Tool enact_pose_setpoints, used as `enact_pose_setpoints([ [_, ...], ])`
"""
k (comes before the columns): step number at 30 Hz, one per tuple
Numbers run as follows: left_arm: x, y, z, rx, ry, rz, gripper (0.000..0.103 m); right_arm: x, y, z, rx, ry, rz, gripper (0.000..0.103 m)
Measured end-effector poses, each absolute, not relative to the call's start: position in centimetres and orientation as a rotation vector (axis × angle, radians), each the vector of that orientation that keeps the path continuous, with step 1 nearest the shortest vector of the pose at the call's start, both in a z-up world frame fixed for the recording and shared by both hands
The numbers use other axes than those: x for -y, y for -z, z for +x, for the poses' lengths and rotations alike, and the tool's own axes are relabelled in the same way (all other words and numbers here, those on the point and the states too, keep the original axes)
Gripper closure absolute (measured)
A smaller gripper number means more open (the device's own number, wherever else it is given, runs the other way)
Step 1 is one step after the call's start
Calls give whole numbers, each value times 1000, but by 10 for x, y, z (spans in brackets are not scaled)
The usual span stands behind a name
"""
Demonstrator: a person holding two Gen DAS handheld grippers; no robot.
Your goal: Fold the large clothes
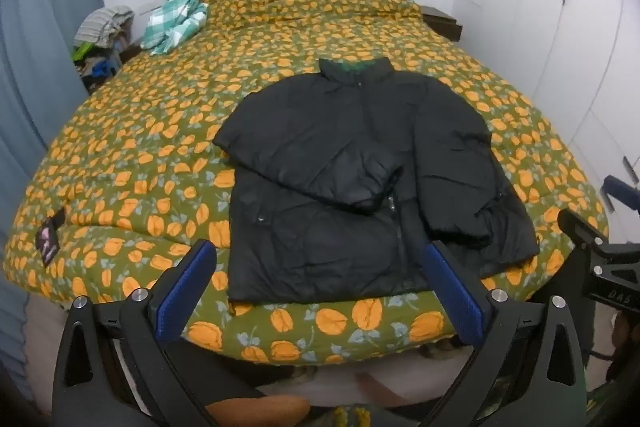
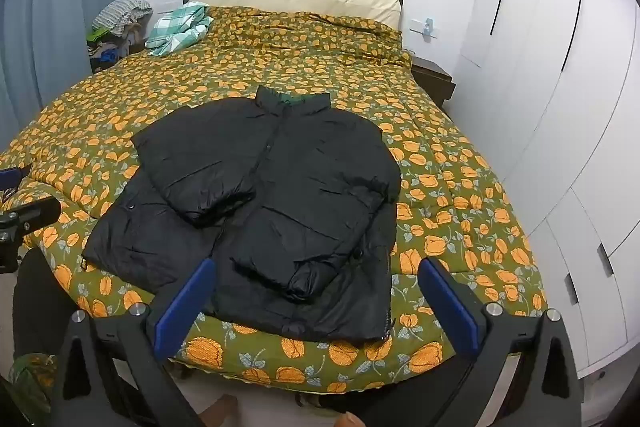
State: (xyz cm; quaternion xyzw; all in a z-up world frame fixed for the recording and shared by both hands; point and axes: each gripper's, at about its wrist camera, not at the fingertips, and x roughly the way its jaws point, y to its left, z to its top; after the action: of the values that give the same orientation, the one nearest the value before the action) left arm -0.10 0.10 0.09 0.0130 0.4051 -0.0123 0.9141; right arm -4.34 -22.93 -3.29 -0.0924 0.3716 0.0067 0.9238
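The black puffer jacket (image 1: 360, 187) lies flat on the floral duvet (image 1: 140, 147) (both sleeves already crossed inward). Left gripper (image 1: 320, 291) and right gripper (image 2: 316, 301) hover spread wide, empty, at six o'clock; next, probably pinch the hem and fold toward twelve.

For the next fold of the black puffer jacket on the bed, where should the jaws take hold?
Probably the hem corners of the black puffer jacket, approached from the foot of the bed. Both sleeves are already folded over its front, the collar lies at the far end, and the open left gripper and right gripper hover above the near hem.
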Motion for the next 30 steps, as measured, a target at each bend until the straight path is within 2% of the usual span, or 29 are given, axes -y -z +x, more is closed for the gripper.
enact_pose_setpoints([
  [13, -5, 6, 2, -899, 74, 20, 0, 228, 35, -44, -766, -7, -188, 0],
  [30, 5, 6, 0, -885, 66, 51, 0, 227, 30, -46, -746, -17, -181, 0],
])
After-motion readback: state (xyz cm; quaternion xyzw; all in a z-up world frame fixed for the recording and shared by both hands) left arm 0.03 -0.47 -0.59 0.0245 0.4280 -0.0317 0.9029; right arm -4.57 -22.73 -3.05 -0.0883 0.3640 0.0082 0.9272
